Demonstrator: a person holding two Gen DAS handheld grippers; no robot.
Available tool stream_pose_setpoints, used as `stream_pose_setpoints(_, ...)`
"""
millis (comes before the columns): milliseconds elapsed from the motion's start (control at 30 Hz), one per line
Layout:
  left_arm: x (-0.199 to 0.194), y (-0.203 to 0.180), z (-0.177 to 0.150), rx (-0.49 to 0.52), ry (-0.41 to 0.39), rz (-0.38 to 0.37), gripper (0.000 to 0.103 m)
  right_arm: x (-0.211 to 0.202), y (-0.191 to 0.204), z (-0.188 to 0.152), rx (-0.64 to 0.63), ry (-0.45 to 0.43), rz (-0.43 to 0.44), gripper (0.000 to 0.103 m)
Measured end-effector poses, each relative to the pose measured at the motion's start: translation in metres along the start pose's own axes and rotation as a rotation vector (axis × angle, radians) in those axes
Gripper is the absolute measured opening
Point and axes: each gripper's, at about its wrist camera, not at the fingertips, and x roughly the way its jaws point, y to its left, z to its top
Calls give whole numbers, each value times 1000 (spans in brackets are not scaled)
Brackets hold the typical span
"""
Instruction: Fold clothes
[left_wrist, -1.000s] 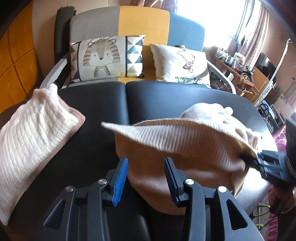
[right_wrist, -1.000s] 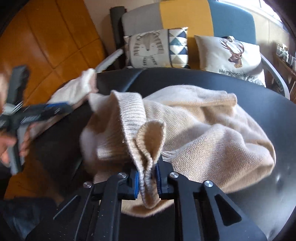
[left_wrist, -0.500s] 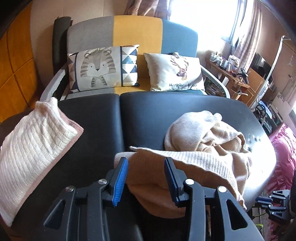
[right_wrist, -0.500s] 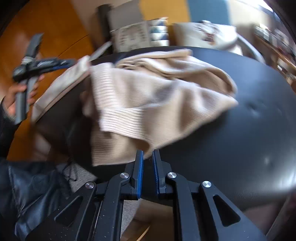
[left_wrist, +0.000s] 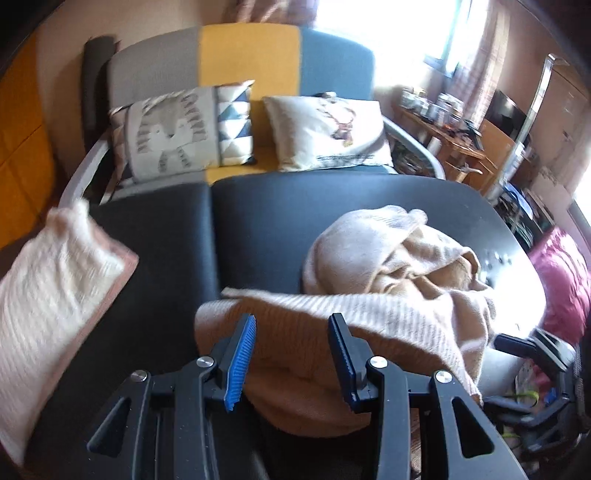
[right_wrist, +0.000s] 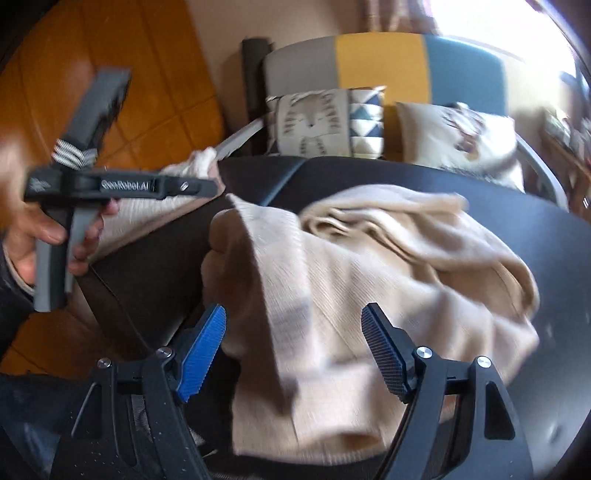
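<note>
Both tongs (left (left_wrist: 291, 354); right (right_wrist: 295, 350)) agape over sweater (right_wrist: 369, 277)

A beige knit sweater (left_wrist: 373, 295) lies crumpled on a black padded table (left_wrist: 258, 214), bunched toward the 3 o'clock side in the left wrist view. Its ribbed hem (left_wrist: 332, 306) runs across the heap's near side, and the near part of the garment droops over the table's 6 o'clock edge. At 9 o'clock, well apart from it, a cream ribbed knit garment (left_wrist: 51, 288) rests folded on the table's corner, a pinkish layer showing along its edge. Both views are motion-blurred.
</note>
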Motion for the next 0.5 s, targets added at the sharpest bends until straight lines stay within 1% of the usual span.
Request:
stream_pose_setpoints(67, 6, -7, 9, 39, -1, -14, 41, 21, 7, 9, -29, 29, 4, 79)
stream_pose_setpoints(100, 9, -9, 13, 52, 0, -18, 41, 32, 9, 12, -41, 47, 4, 76)
stream_pose_setpoints(133, 13, -11, 16, 60, 4, -21, 41, 40, 9, 12, -38, 73, 22, 56)
stream_pose_setpoints(167, 16, -12, 18, 65, 10, -24, 41, 40, 8, 7, -34, 91, 41, 40)
stream_pose_setpoints(200, 19, -12, 20, 68, 15, -27, 41, 40, 7, 2, -31, 108, 60, 18)
stream_pose_setpoints(267, 25, -14, 20, 82, 28, -24, 41, 39, 5, -9, -23, 144, 98, 17)
stream_pose_setpoints(300, 28, -14, 19, 90, 34, -20, 41, 39, 4, -15, -20, 161, 117, 14)
stream_pose_setpoints(400, 36, -14, 14, 95, 61, -15, 41, 38, 1, -31, -9, 214, 174, 13)
stream_pose_setpoints(500, 42, -12, 7, 89, 86, -16, 41, 24, 4, -61, -32, 288, 194, 12)
